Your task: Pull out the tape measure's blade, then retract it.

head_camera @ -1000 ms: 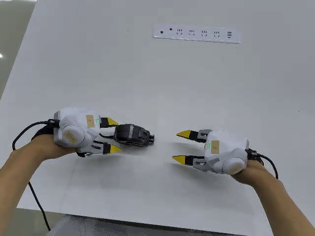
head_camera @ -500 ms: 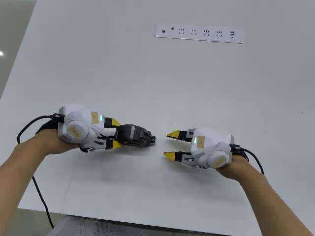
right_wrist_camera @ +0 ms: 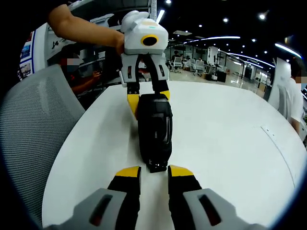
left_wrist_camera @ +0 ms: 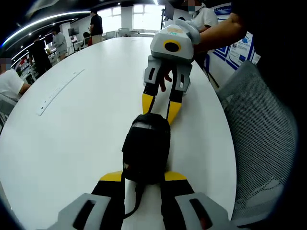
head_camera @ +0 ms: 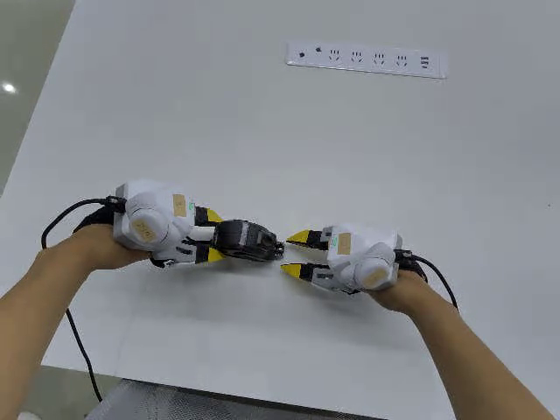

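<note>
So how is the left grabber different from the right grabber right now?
The left gripper is clamped on the black tape measure; the right gripper holds nothing. The left gripper's jaws hug the case, while the right gripper's jaws stand open on either side of the front tab, apparently not pinching it yet. Both are white with yellow tips and point at each other over the white table.

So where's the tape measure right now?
In the head view the tape measure lies on the table left of centre, clamped in the left hand-held gripper, with the open right hand-held gripper at its front end.
</note>
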Demonstrator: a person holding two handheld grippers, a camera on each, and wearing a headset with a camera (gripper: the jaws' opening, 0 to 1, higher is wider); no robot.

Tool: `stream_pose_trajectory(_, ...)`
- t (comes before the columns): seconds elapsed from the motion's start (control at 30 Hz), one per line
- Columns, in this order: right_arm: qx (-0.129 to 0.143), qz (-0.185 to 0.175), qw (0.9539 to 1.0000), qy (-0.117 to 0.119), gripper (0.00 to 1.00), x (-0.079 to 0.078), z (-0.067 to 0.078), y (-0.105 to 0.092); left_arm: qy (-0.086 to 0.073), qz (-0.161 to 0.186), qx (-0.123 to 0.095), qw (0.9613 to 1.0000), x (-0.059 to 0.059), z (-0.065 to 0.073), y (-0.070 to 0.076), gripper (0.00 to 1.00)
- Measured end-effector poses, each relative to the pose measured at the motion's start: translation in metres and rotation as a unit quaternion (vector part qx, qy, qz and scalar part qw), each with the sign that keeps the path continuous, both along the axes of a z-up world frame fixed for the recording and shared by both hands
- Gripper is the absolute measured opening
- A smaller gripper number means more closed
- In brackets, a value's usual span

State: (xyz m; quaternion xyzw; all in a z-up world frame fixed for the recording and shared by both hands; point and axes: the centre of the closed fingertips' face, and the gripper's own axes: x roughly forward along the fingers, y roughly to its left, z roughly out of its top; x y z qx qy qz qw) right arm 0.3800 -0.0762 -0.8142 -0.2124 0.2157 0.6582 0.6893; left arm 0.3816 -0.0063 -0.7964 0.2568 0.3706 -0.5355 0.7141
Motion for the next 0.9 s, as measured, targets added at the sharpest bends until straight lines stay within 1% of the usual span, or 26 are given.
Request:
stream_pose_trajectory(0.23, -0.008, 0.008, 0.9999, 0.001, 0.16, 0.003, -0.005, 0.005, 0.001, 0.001, 0.001, 1.0, 0.0, -0.001, 0.001, 0.25)
stream_pose_trajectory(0.33, -0.006, 0.005, 1.0, 0.002, 0.14, 0.004, -0.005, 0.007, 0.002, 0.001, 0.001, 1.0, 0.0, -0.001, 0.001, 0.25)
stream_pose_trajectory(0.37, -0.005, 0.005, 1.0, 0.006, 0.14, 0.003, -0.005, 0.008, 0.002, 0.002, 0.001, 1.0, 0.0, -0.001, 0.001, 0.25)
stream_pose_trajectory(0.53, -0.011, 0.008, 0.9999, 0.001, 0.14, 0.002, -0.008, 0.009, 0.003, 0.002, 0.0, 1.0, -0.001, -0.002, 0.001, 0.25)
stream_pose_trajectory(0.6, -0.018, 0.012, 0.9997, -0.008, 0.14, 0.002, -0.011, 0.009, 0.004, 0.004, 0.0, 1.0, -0.001, -0.002, 0.001, 0.25)
stream_pose_trajectory(0.63, -0.023, 0.019, 0.9994, -0.02, 0.14, 0.002, -0.012, 0.009, 0.003, 0.004, -0.001, 1.0, -0.001, -0.002, 0.001, 0.25)
stream_pose_trajectory(0.67, -0.021, 0.014, 0.9996, -0.011, 0.14, 0.002, -0.011, 0.009, 0.003, 0.005, -0.001, 1.0, -0.001, -0.002, 0.001, 0.25)
stream_pose_trajectory(0.8, -0.018, 0.01, 0.9998, -0.005, 0.13, 0.003, -0.01, 0.009, 0.004, 0.005, -0.004, 1.0, -0.001, -0.002, 0.001, 0.25)
stream_pose_trajectory(0.83, -0.018, 0.005, 0.9998, 0.001, 0.13, 0.003, -0.01, 0.008, 0.004, 0.005, -0.004, 1.0, -0.001, -0.002, 0.001, 0.25)
stream_pose_trajectory(0.9, -0.018, 0.001, 0.9998, 0.004, 0.12, 0.003, -0.01, 0.008, 0.004, 0.004, -0.003, 1.0, -0.001, -0.002, 0.001, 0.25)
